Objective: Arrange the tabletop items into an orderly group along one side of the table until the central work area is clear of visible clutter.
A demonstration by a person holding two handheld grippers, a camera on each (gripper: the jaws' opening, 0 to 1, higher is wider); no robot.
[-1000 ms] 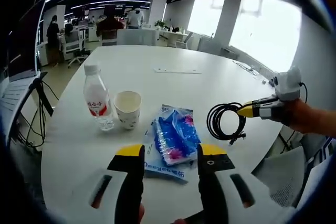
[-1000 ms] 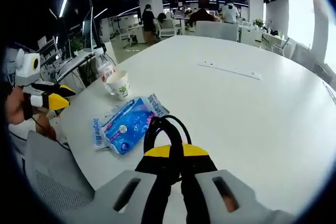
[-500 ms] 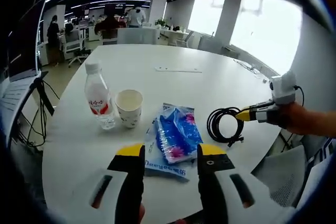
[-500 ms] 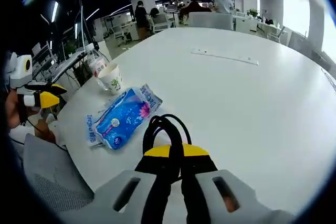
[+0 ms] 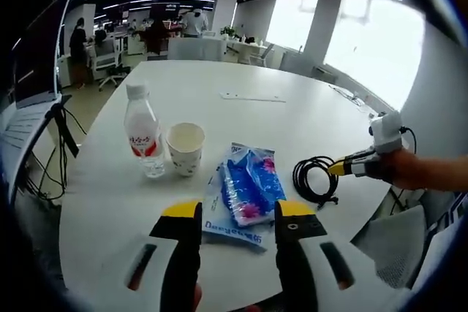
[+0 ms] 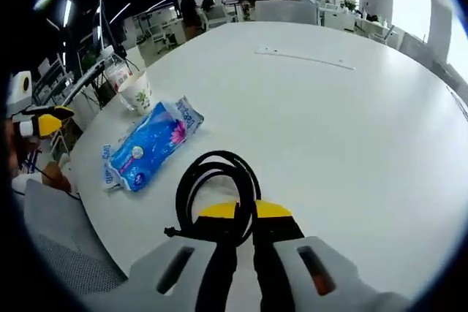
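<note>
White round table, four items grouped near one edge; right gripper pinching the cable.

Left gripper view: the left gripper (image 5: 237,213) hangs with jaws spread and nothing between them, just short of the blue packet (image 5: 244,193) on the table (image 5: 241,118). Left of the packet stand a paper cup (image 5: 185,147) and a water bottle (image 5: 143,139), close together. Right of the packet lies the coiled black cable (image 5: 314,180), its far side held by the right gripper (image 5: 344,167).
Right gripper view: the right gripper (image 6: 245,213) has its jaws pressed on the cable (image 6: 217,184), the coil resting on the table (image 6: 351,115). Beyond it lie the packet (image 6: 144,146), the cup (image 6: 137,92) and the bottle (image 6: 117,74). The left gripper (image 6: 44,125) sits off the table's left edge.
</note>
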